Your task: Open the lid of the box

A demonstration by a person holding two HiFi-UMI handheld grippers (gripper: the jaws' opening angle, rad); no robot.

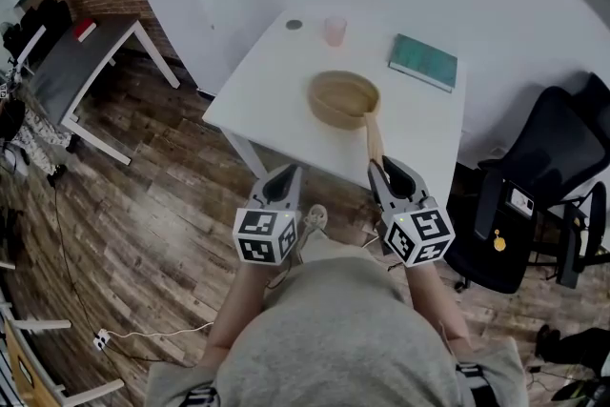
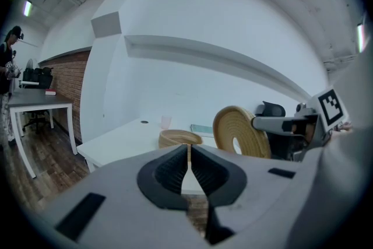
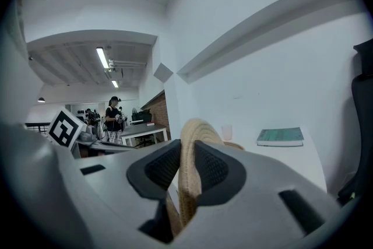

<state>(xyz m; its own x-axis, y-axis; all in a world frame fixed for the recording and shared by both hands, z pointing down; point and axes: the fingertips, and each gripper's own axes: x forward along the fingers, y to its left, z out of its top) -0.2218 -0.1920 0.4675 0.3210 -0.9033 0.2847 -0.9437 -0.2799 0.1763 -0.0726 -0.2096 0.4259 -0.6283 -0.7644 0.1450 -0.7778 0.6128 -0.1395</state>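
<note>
A round woven box (image 1: 343, 98) stands without its lid on the white table (image 1: 276, 71); it also shows in the left gripper view (image 2: 179, 138). Its woven lid (image 1: 375, 140) is held upright on edge, just off the table's front edge. My right gripper (image 1: 386, 169) is shut on the lid's rim, and the lid (image 3: 195, 128) fills the space between the pads. In the left gripper view the lid (image 2: 240, 131) shows its flat coiled face, with the right gripper (image 2: 274, 123) behind it. My left gripper (image 1: 283, 176) hangs in front of the table, shut and empty, its pads meeting (image 2: 189, 151).
On the table's far side are a pink cup (image 1: 335, 30), a small dark disc (image 1: 294, 25) and a teal book (image 1: 423, 62). A black office chair (image 1: 534, 195) stands to the right, a grey desk (image 1: 81, 62) far left. A person (image 3: 113, 119) stands in the background.
</note>
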